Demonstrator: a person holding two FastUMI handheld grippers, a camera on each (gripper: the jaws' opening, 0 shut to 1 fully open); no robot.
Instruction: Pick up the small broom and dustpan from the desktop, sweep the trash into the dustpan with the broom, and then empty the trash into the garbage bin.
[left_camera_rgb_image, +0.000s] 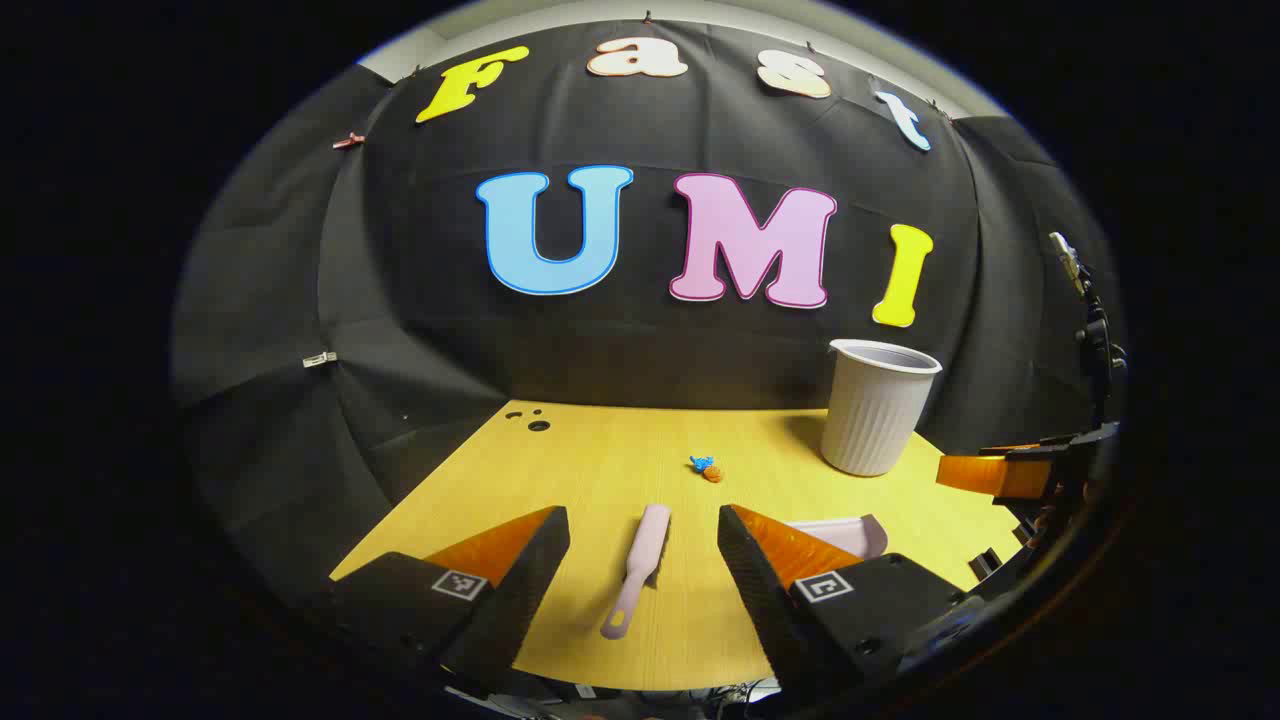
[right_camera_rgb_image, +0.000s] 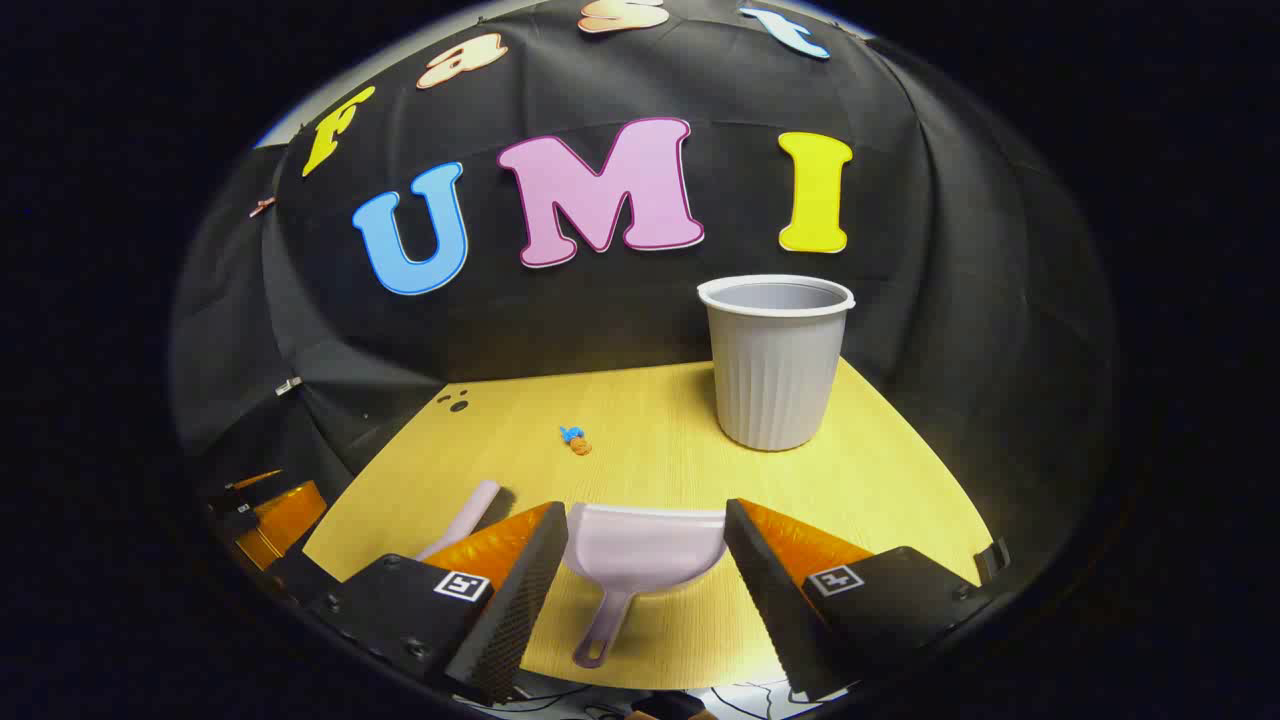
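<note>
A small pink broom (left_camera_rgb_image: 637, 567) lies flat on the yellow desktop (left_camera_rgb_image: 600, 470), between the spread fingers of my open left gripper (left_camera_rgb_image: 643, 545), which hovers over it. A pink dustpan (right_camera_rgb_image: 640, 560) lies with its handle toward me, between the fingers of my open right gripper (right_camera_rgb_image: 645, 545). Neither gripper touches its tool. The trash (left_camera_rgb_image: 707, 467), a blue bit and an orange bit, sits mid-table, also seen as trash (right_camera_rgb_image: 575, 440) in the right gripper view. The dustpan's edge (left_camera_rgb_image: 850, 532) peeks past my left gripper's right finger. The broom's tip (right_camera_rgb_image: 470, 515) shows left of the dustpan.
A ribbed grey garbage bin (right_camera_rgb_image: 775, 365) stands upright at the back right of the table, also bin (left_camera_rgb_image: 878, 405). Small black holes (left_camera_rgb_image: 535, 420) mark the far left corner. The other gripper (left_camera_rgb_image: 1010, 470) shows at the right edge. Black cloth walls close the back.
</note>
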